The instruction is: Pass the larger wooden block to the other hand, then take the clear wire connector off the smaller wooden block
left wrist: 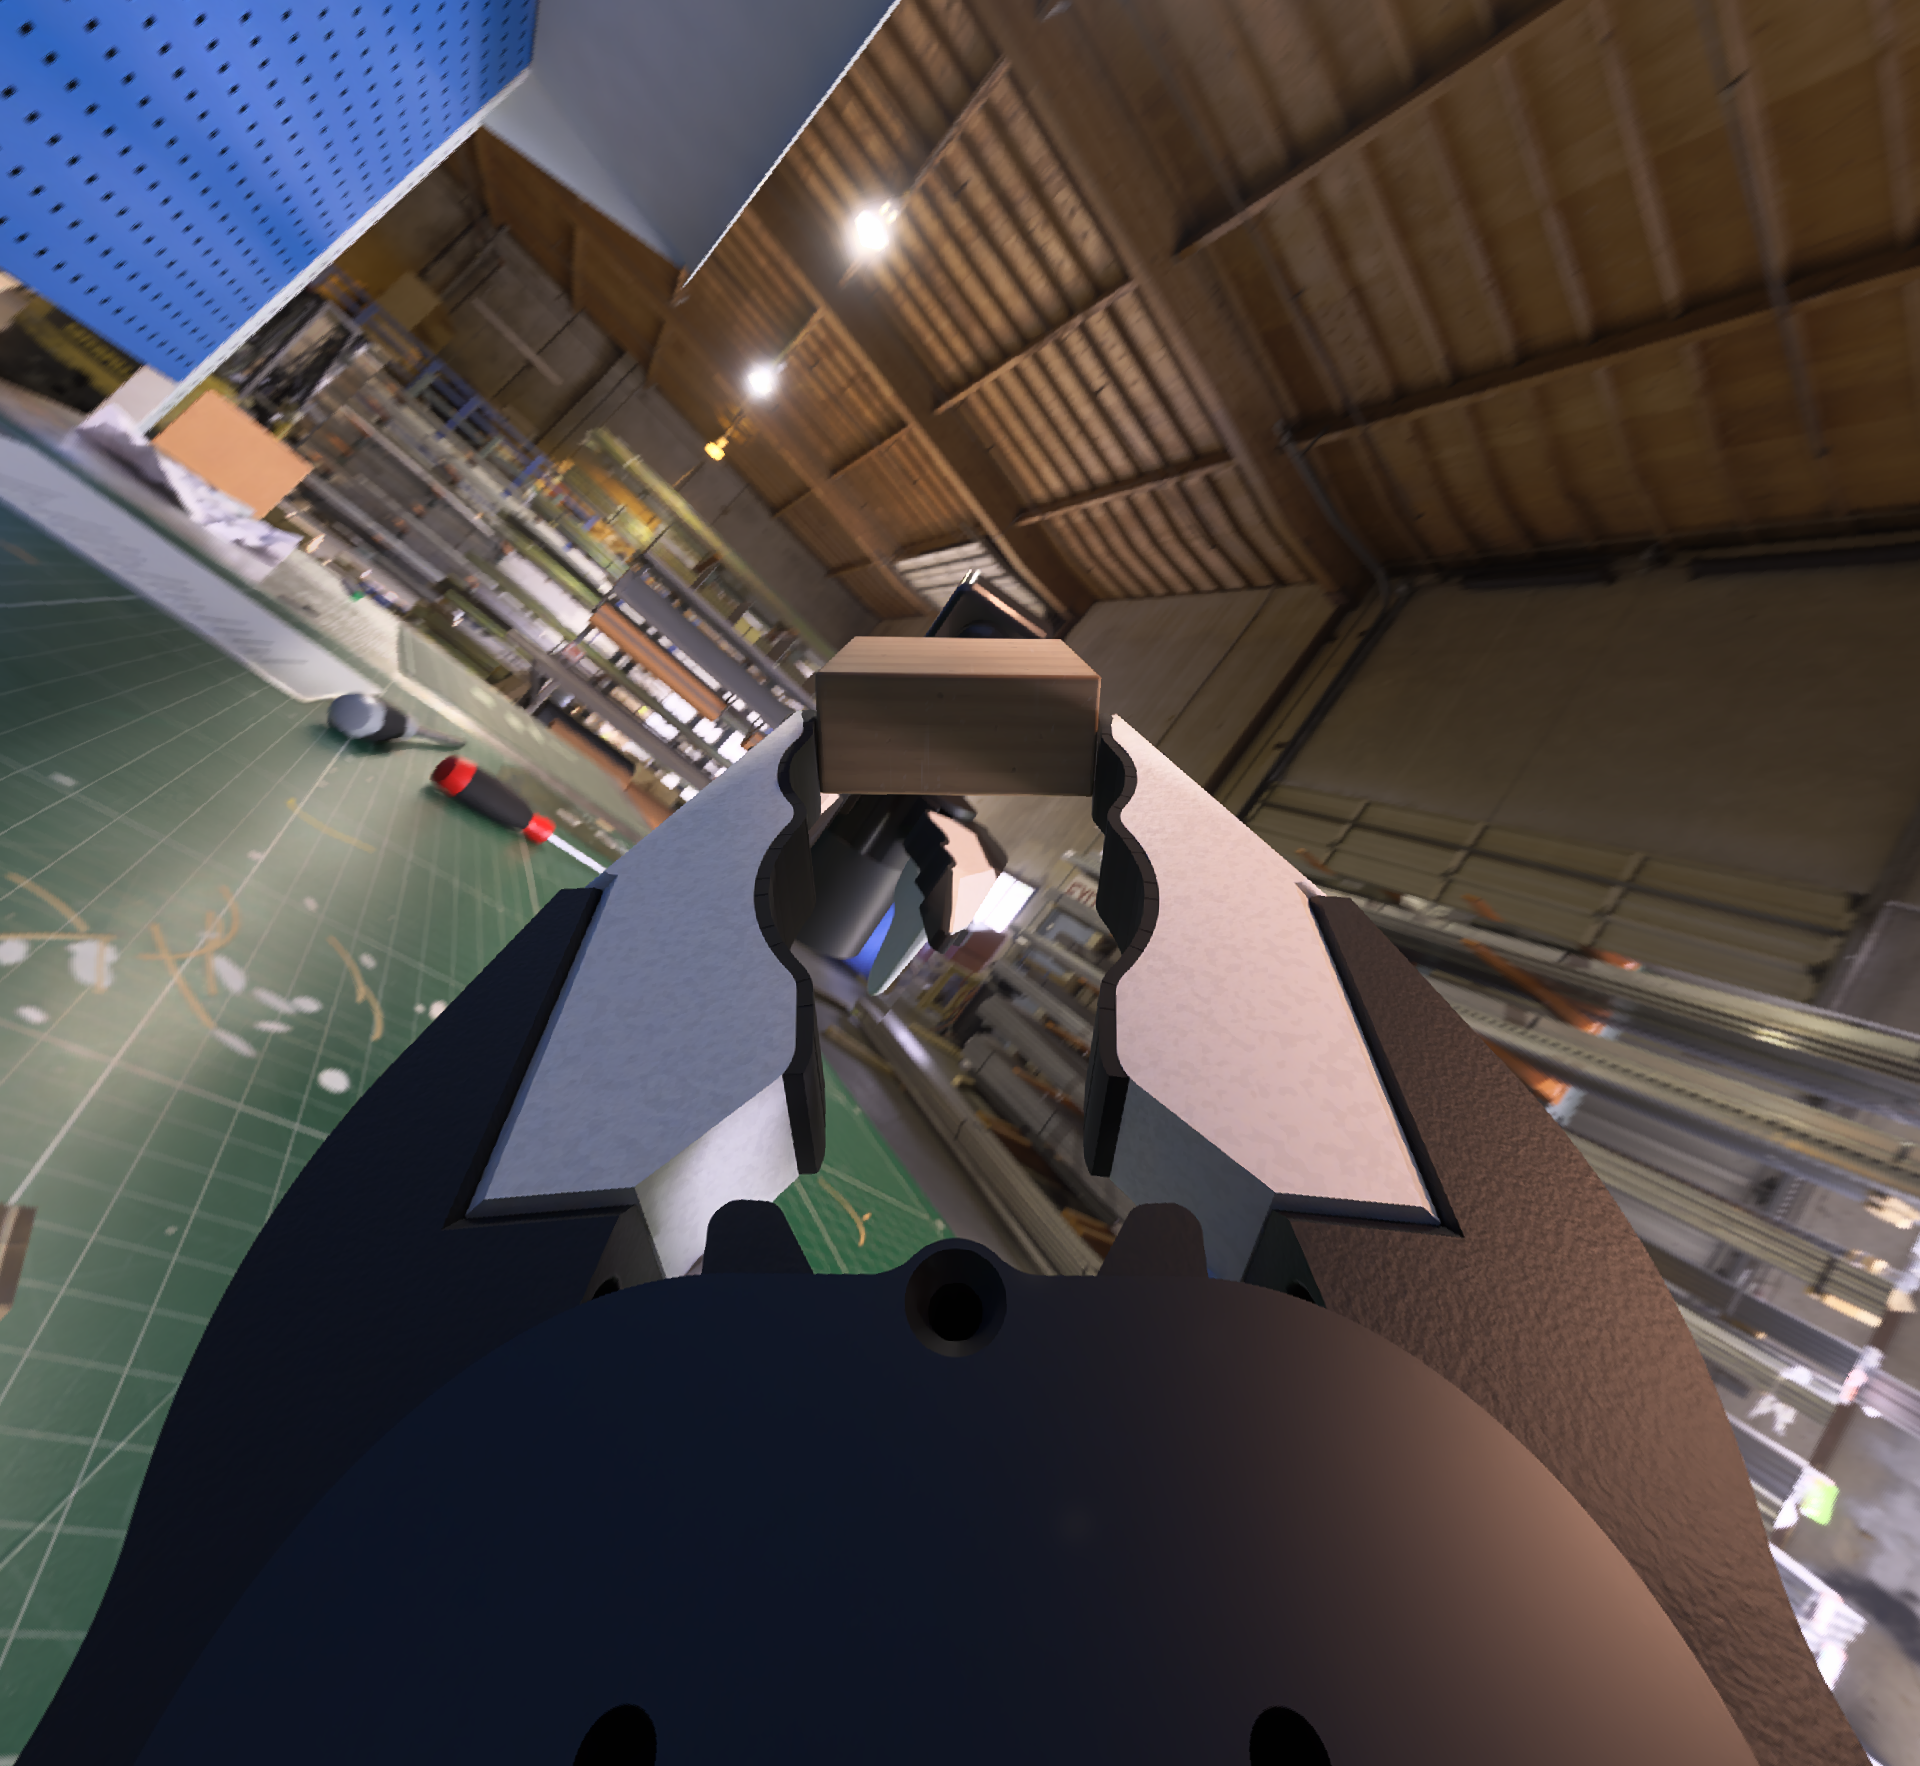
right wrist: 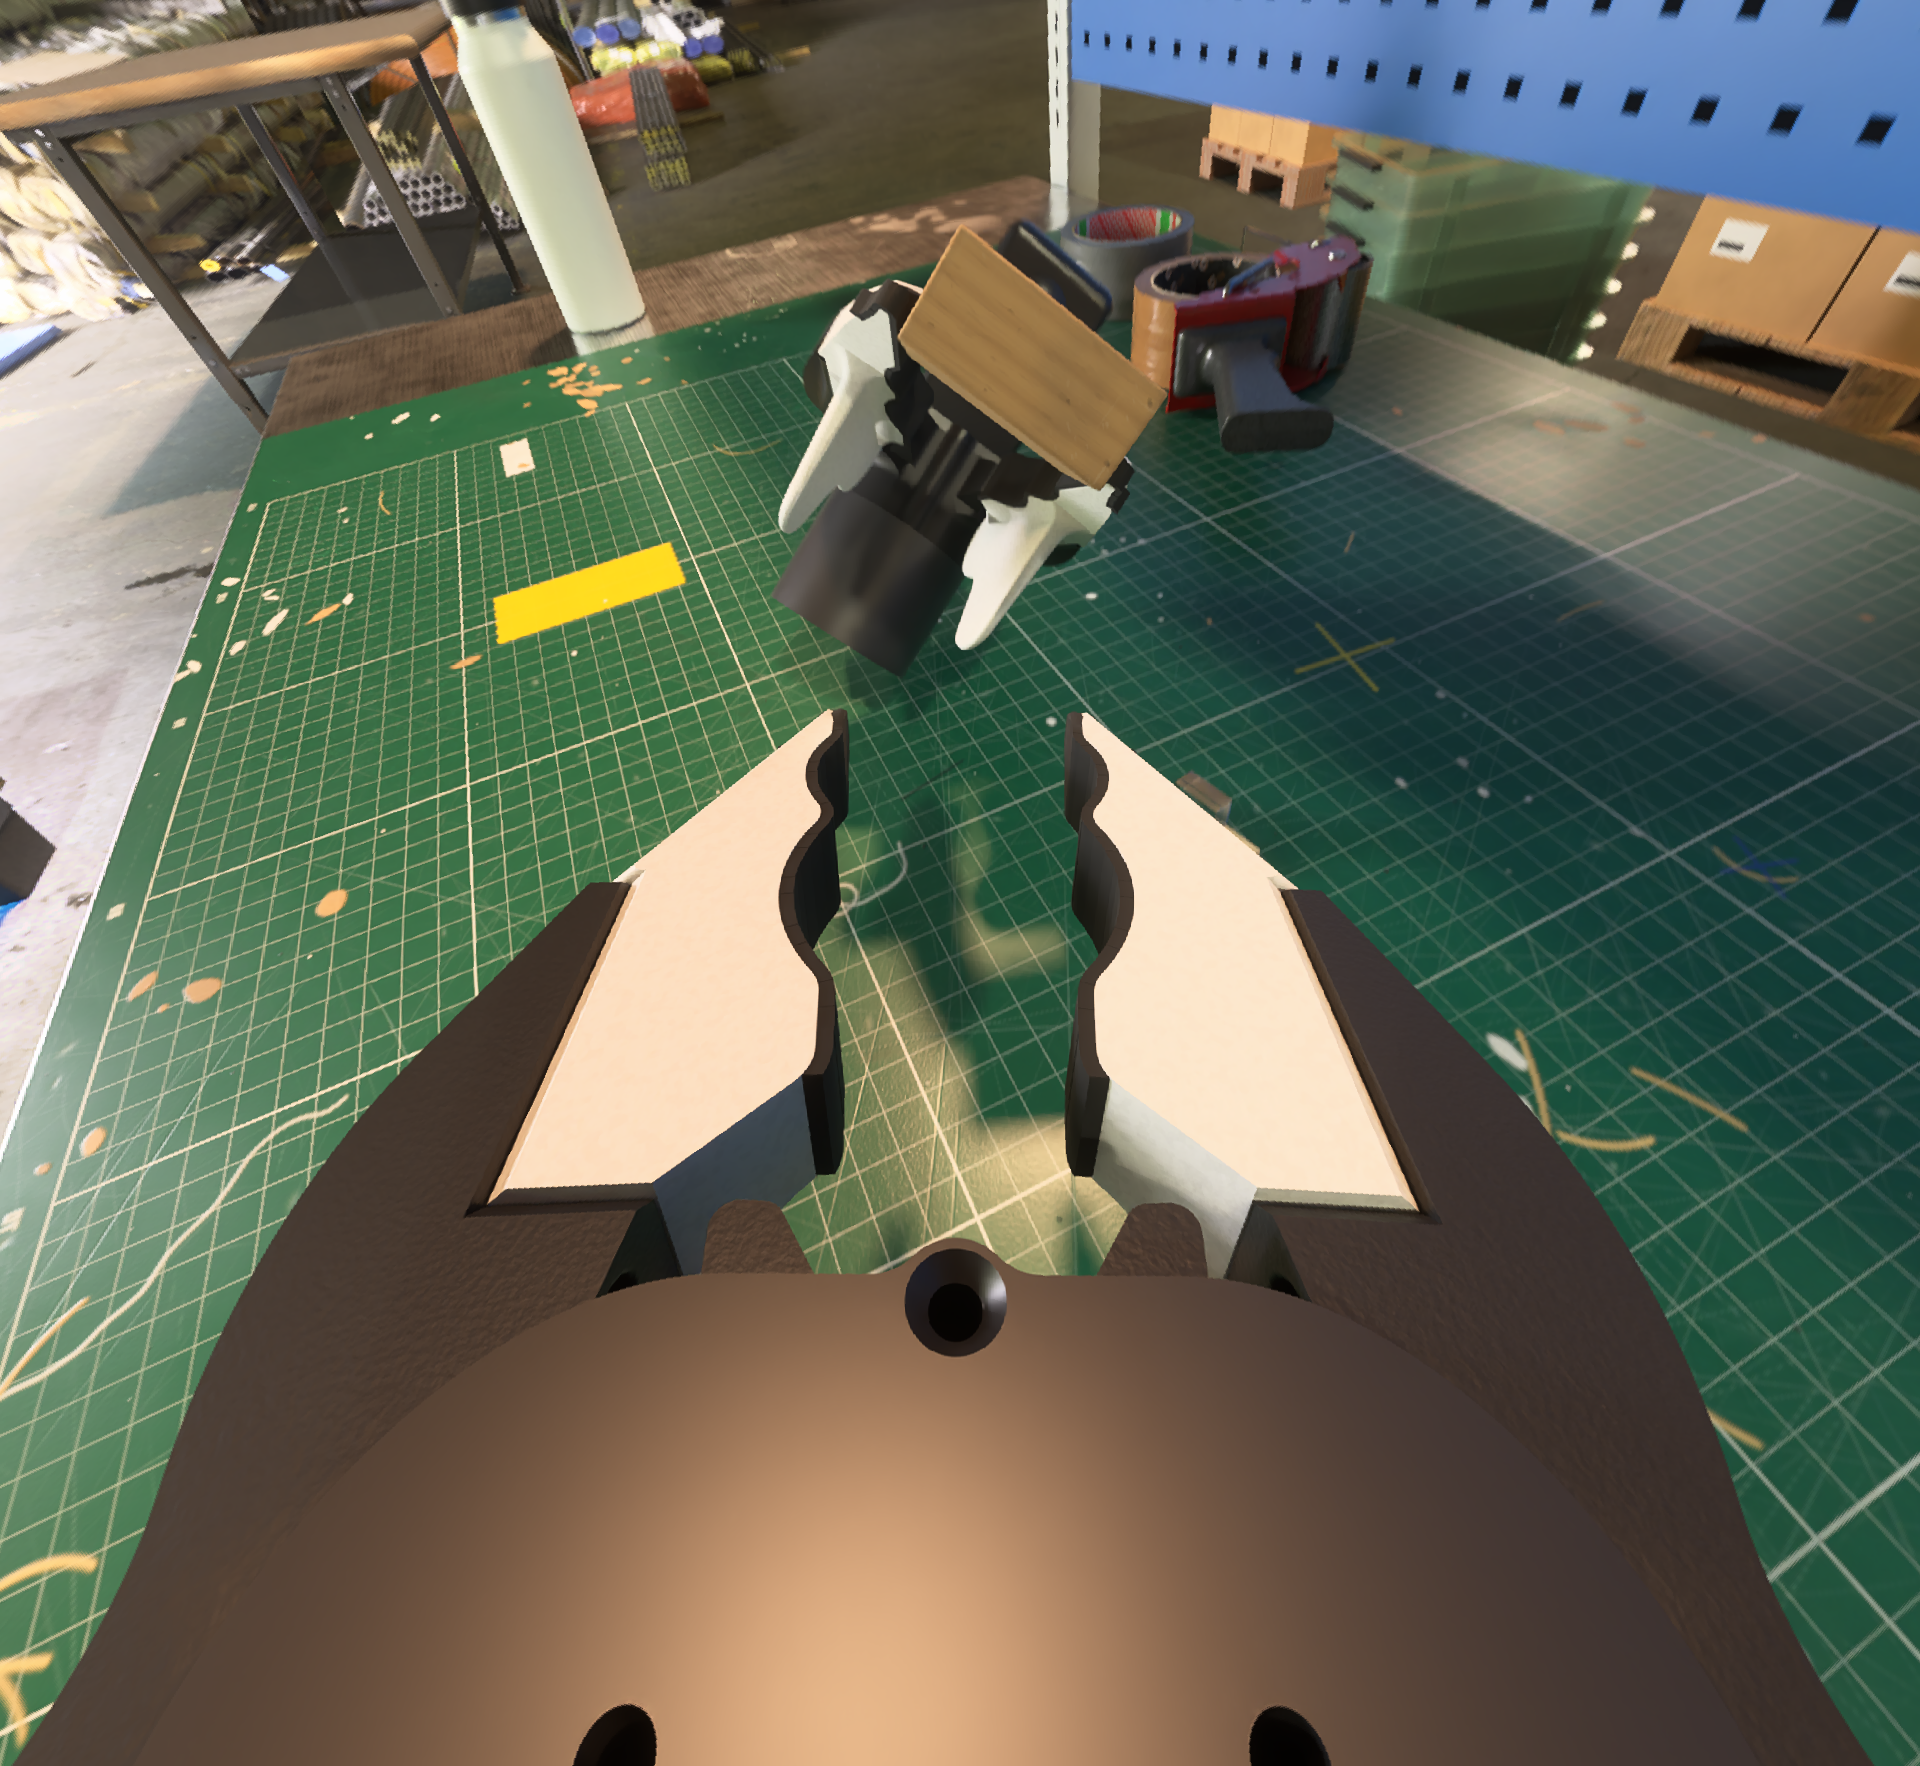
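My left gripper [left wrist: 956, 750] is shut on the larger wooden block [left wrist: 956, 729] and holds it up in the air, tilted, well above the green cutting mat [right wrist: 416, 781]. In the right wrist view this gripper [right wrist: 997, 412] and its block [right wrist: 1029, 355] show ahead of me. My right gripper [right wrist: 956, 740] is open and empty, a short way in front of the block, pointing at it; it shows behind the block in the left wrist view [left wrist: 904, 875]. A small clear piece [right wrist: 1205, 794] lies on the mat beside my right finger. A brown wooden piece [left wrist: 10, 1249] shows at the left edge.
A white bottle [right wrist: 540, 147] stands at the mat's far left. A red tape dispenser [right wrist: 1268, 334] and a tape roll [right wrist: 1127, 236] lie behind the block. A blue pegboard [right wrist: 1455, 2] is at the back. A yellow patch [right wrist: 587, 589] and a red screwdriver [left wrist: 494, 797] lie on the mat.
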Tool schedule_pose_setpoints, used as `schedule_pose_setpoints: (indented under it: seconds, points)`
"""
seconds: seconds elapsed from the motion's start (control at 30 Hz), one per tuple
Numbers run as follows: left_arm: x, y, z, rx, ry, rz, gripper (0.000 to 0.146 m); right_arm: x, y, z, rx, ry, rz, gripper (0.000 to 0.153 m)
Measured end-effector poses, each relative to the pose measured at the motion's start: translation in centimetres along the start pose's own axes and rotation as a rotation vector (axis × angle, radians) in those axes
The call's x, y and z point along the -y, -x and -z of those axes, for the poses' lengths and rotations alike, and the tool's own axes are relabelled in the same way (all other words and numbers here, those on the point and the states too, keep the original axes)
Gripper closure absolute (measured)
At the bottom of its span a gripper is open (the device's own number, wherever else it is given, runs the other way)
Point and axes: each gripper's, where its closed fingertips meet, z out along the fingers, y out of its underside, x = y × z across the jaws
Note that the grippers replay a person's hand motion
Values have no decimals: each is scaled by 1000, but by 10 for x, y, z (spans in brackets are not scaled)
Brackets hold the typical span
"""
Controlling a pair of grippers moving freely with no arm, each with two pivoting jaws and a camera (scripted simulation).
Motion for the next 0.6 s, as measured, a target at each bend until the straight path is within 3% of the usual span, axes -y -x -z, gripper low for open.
schedule_pose_setpoints:
  seconds: [0.13, 0.27, 0.33, 0.6]
  points:
    - [13, -6, 6, -65, -77, 21, 93, 9, 3, -1, 3, -39, 22, 110]
    - [15, -5, 7, -33, -75, -2, 93, 12, -1, 3, -15, -52, 7, 97]
    - [12, 2, 4, 33, -37, -28, 93, 13, -6, 6, -26, -49, -22, 92]
    - [4, 45, -10, 411, 142, -129, 93, 11, -41, 16, -134, -2, -90, 94]
